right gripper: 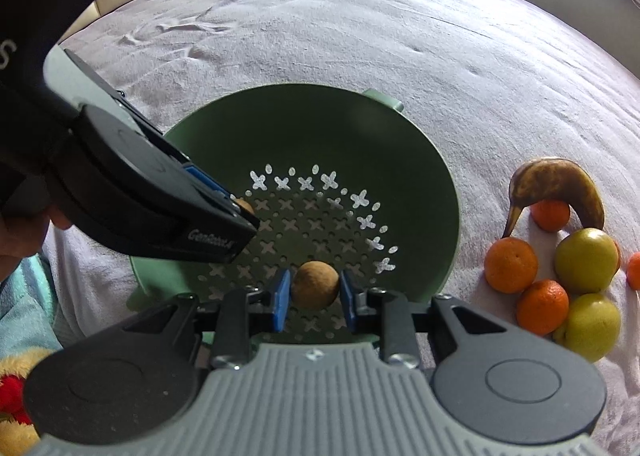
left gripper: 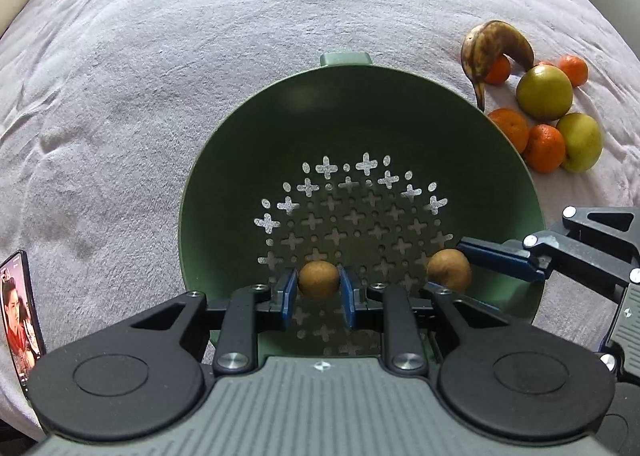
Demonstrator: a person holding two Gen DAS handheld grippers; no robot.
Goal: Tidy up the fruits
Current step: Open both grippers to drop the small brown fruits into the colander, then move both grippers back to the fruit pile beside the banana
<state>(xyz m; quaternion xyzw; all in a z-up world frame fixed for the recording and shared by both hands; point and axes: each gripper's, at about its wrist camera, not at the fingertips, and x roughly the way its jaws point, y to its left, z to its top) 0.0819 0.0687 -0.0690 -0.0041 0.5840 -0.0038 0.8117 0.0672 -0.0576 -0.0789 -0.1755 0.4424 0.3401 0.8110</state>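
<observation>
A green colander (left gripper: 360, 108) with cross-shaped holes lies on the grey bedspread. My left gripper (left gripper: 319, 290) is shut on a small round brown fruit (left gripper: 319, 279), low inside the bowl. To its right, my right gripper (left gripper: 447, 269) is shut on a second brown fruit (left gripper: 450, 271) near the colander's near right side. In the right wrist view that gripper (right gripper: 315, 296) pinches its brown fruit (right gripper: 315, 283) over the colander (right gripper: 320, 128) floor. The left gripper (right gripper: 247, 213) reaches in from the left, its fruit (right gripper: 245, 206) mostly hidden.
Right of the colander lies a pile of fruit: a spotted brown banana (left gripper: 498, 42), several oranges (left gripper: 546, 148) and yellow-green apples (left gripper: 544, 92). A phone (left gripper: 20, 316) with a lit screen lies at the left. A soft toy (right gripper: 12, 396) sits at the near left.
</observation>
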